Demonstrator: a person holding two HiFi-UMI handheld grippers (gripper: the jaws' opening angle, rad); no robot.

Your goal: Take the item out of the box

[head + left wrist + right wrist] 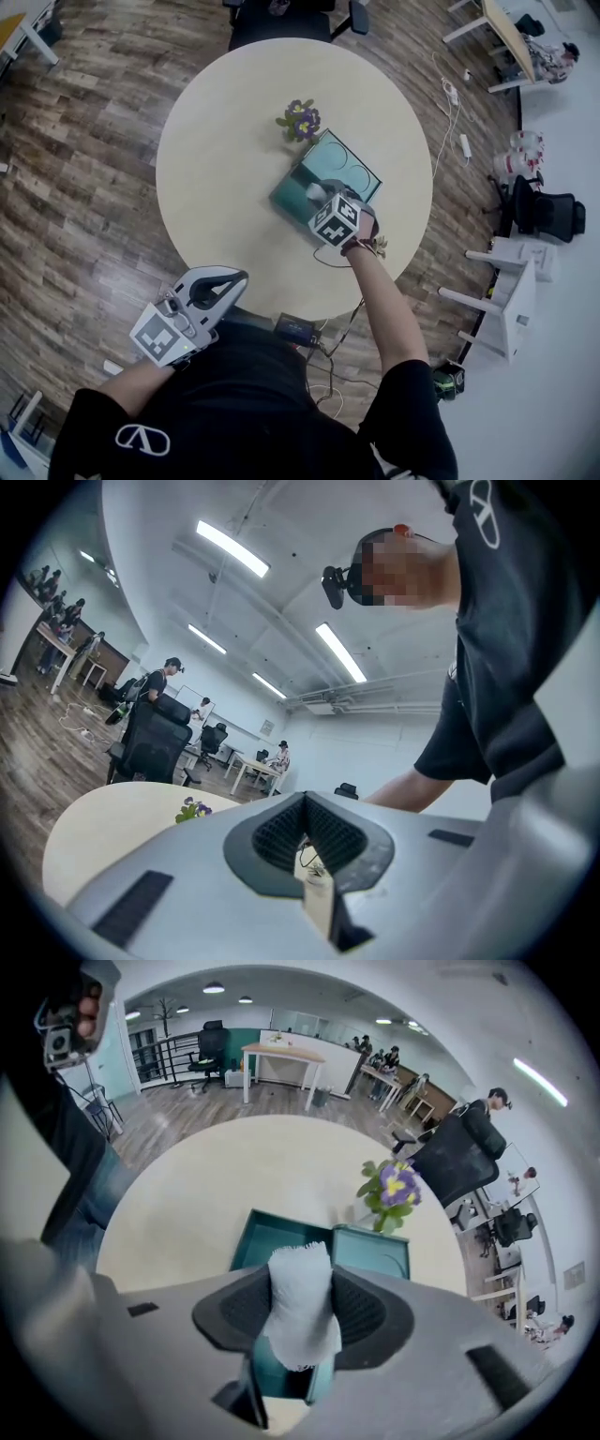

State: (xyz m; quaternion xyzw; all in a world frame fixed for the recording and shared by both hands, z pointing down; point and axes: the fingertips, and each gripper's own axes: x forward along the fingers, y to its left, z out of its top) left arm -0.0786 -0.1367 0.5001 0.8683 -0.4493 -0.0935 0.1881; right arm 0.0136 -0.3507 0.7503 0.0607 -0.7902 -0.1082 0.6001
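A teal box (292,192) lies on the round table (225,141), its lid (349,167) thrown open toward the far right. My right gripper (319,194) hangs just over the box, shut on a white rolled cloth (300,1302). In the right gripper view the pads squeeze the roll from both sides, and the box (272,1234) lies right beneath it. The cloth's lower end is frayed and hangs above the box floor. My left gripper (234,278) is held off the table near my body, jaws shut and empty (305,832).
A small pot of purple flowers (300,120) stands just behind the box. A black office chair (281,19) sits at the table's far side. A small dark device with cables (298,328) hangs at the near edge. White furniture (506,300) stands to the right.
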